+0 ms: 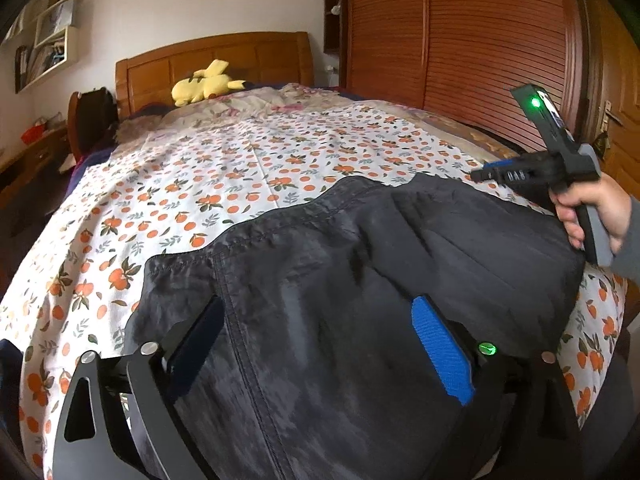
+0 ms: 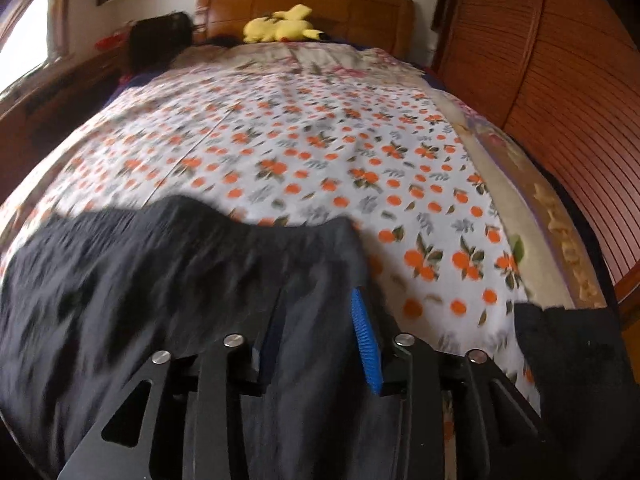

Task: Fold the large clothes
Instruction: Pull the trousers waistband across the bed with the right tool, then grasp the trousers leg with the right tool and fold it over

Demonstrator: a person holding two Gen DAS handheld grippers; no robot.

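A large black garment lies spread on the orange-print bedsheet at the near end of the bed. My left gripper hovers over its near part, jaws wide open, with only flat cloth showing under the gap. A hand holds my right gripper above the garment's right edge, with nothing hanging from it. In the blurred right wrist view the right gripper has its jaws partly apart over the garment, near its right edge. No cloth is pinched.
A yellow plush toy lies by the wooden headboard. A louvred wooden wardrobe runs along the bed's right side. A black bag and a nightstand stand at the left. Another dark cloth sits at the near right.
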